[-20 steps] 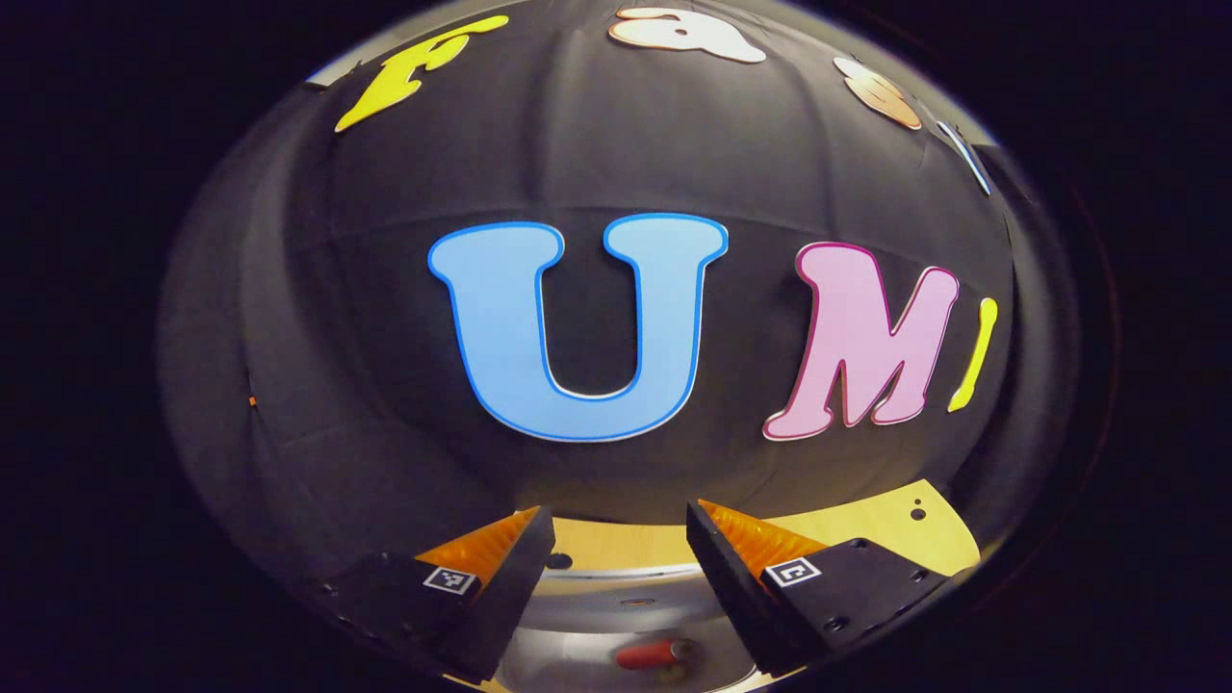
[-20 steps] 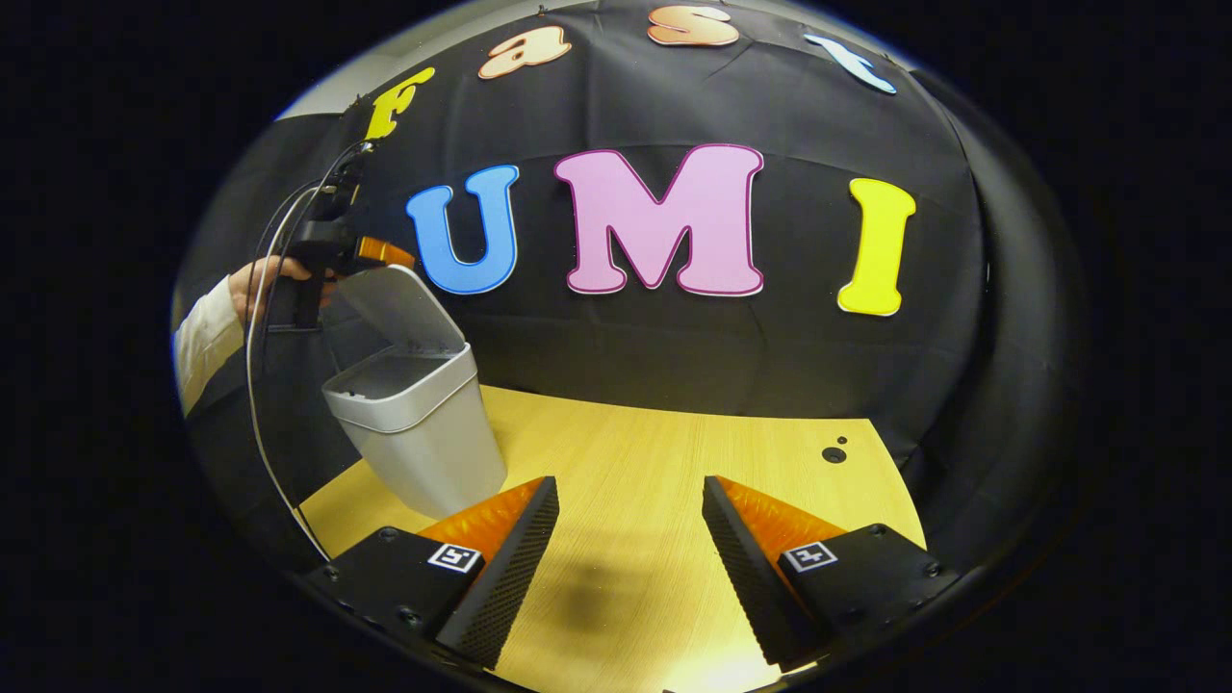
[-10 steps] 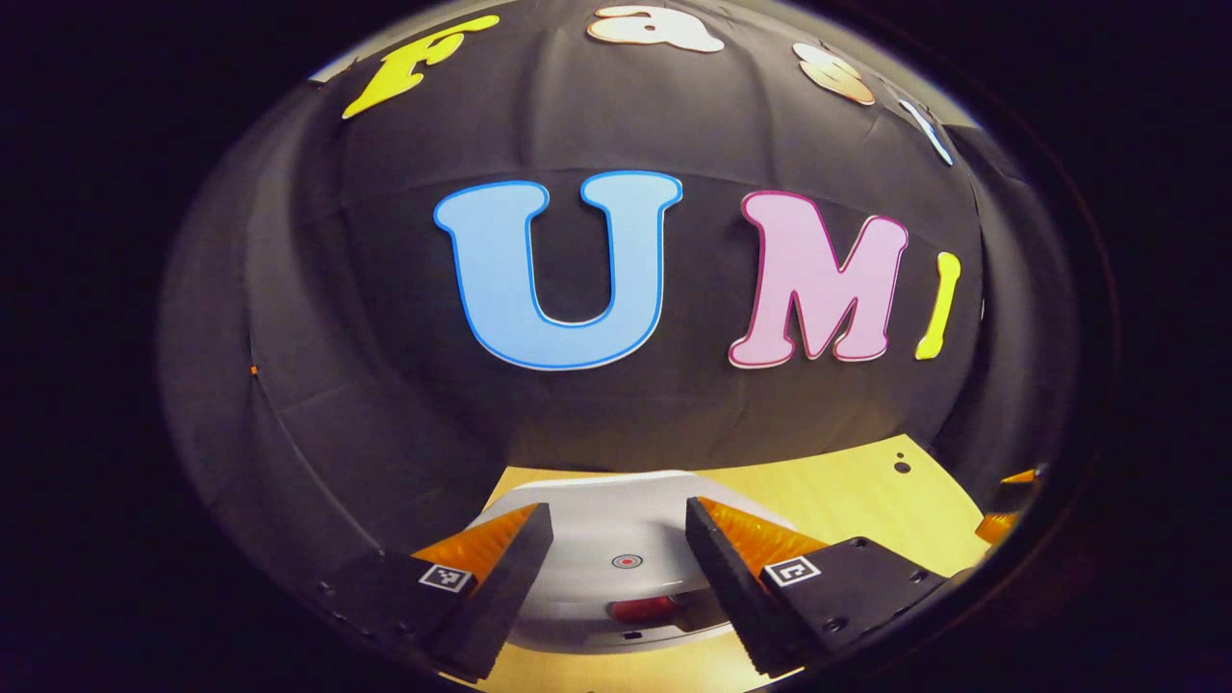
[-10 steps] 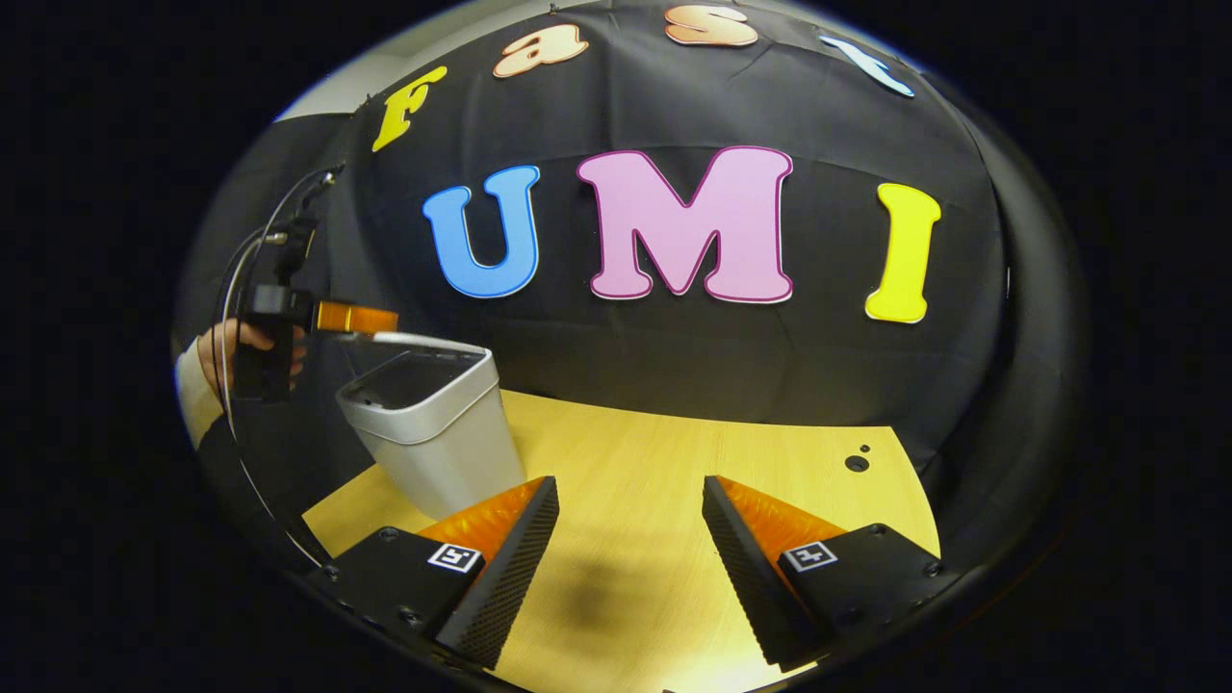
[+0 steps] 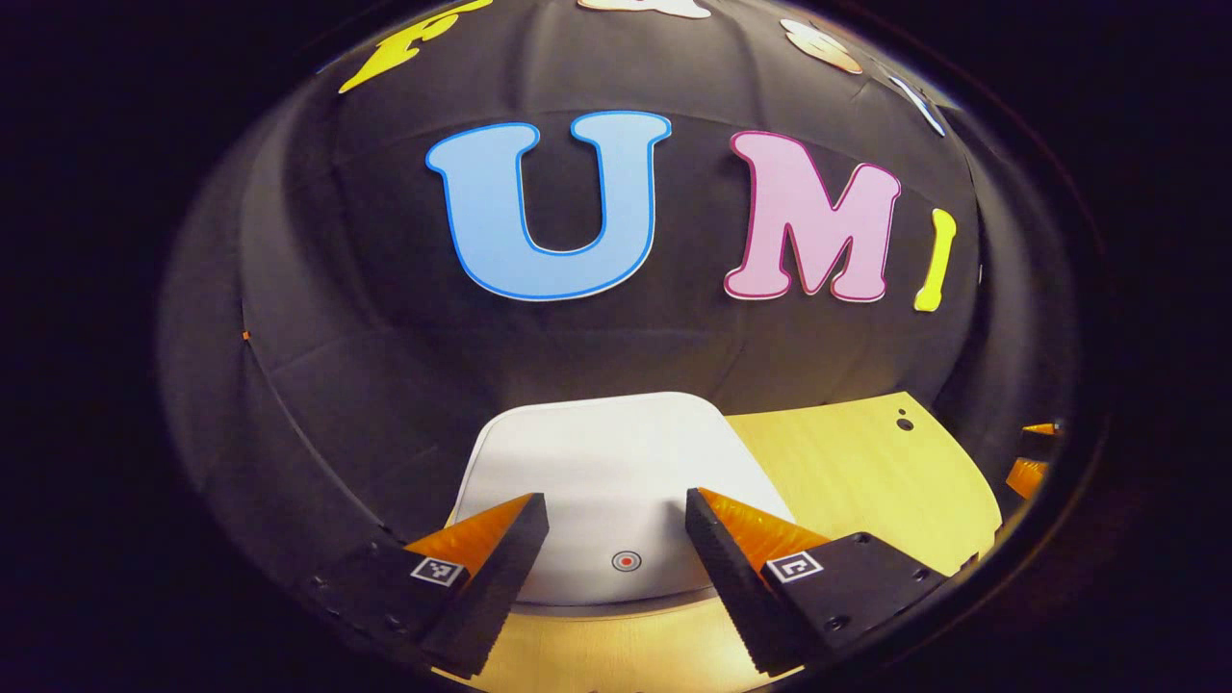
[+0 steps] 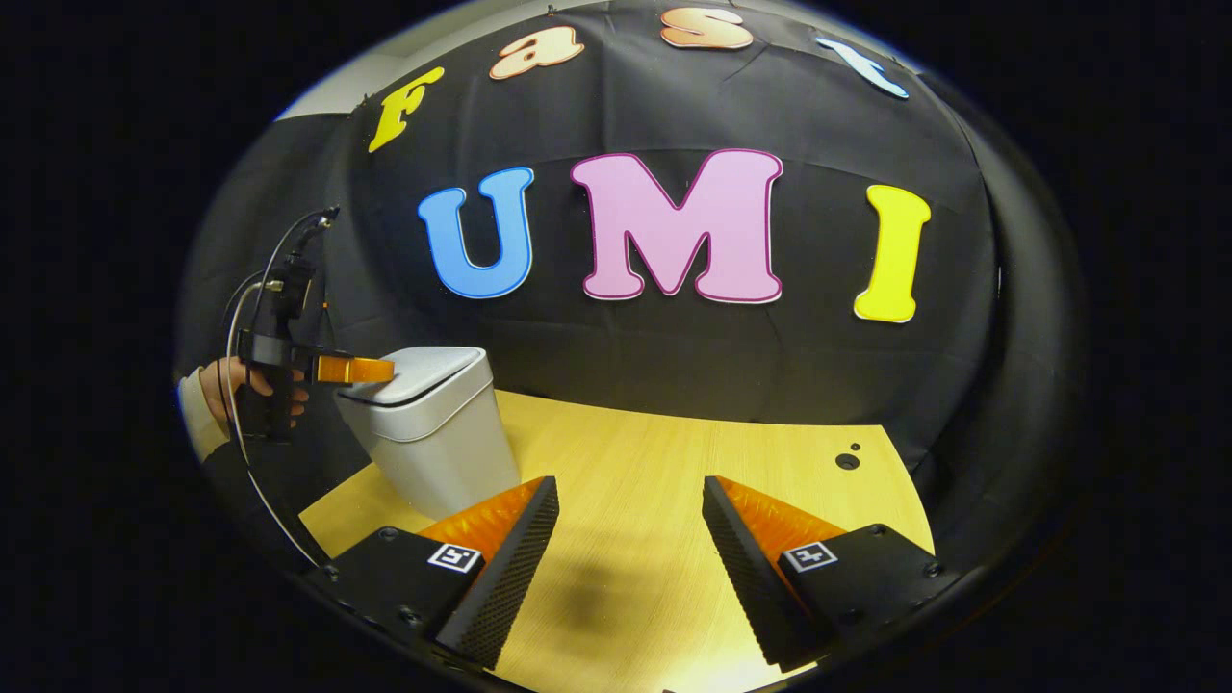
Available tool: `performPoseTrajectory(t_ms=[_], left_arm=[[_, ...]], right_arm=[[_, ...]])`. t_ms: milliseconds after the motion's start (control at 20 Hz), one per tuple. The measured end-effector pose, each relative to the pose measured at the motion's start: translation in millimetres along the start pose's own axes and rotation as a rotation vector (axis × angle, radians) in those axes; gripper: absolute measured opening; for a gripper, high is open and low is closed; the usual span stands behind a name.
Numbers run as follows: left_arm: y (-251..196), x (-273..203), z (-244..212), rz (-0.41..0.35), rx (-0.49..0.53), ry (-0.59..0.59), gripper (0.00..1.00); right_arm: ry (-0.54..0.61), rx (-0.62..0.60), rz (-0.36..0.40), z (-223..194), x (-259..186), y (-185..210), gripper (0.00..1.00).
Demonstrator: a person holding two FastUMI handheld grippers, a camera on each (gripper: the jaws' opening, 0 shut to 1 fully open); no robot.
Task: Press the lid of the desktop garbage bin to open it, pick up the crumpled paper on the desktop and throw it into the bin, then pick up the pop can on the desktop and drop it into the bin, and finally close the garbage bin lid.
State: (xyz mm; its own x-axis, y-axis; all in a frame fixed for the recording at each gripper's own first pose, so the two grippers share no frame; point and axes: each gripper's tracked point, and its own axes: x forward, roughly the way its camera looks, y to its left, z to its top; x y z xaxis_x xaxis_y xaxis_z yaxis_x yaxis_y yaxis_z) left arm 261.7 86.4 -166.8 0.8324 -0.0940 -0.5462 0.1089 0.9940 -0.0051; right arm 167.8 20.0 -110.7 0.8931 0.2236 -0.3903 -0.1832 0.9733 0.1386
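Bin [image 6: 433, 433] count is one: a single pale desktop garbage bin stands at the left end of the wooden bench [image 6: 674, 462], its lid [image 5: 606, 481] down and flat, a small red dot near the lid's front edge. Two grippers are out. One, the left gripper [image 5: 616, 525], hovers over that front edge with its jaws spread, nothing between them; a hand [image 6: 236, 385] holds it. The right gripper [image 6: 630, 520] hangs released above bare bench, well apart from the bin.
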Motion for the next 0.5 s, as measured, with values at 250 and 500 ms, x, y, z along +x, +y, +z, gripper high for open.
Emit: performPoseTrajectory(t_ms=[250, 500], left_arm=[[1.0, 0.3, -4.1, 0.017, 0.016, 0.001, 1.0], [-2.7, 2.6, -6.2, 0.007, -0.039, -0.01, 1.0]], right_arm=[[0.004, 0.019, -0.029, -4.9, -2.7, -12.8, 0.97], [-0.002, 0.031, -0.021, -6.0, -5.3, -10.3, 0.97]])
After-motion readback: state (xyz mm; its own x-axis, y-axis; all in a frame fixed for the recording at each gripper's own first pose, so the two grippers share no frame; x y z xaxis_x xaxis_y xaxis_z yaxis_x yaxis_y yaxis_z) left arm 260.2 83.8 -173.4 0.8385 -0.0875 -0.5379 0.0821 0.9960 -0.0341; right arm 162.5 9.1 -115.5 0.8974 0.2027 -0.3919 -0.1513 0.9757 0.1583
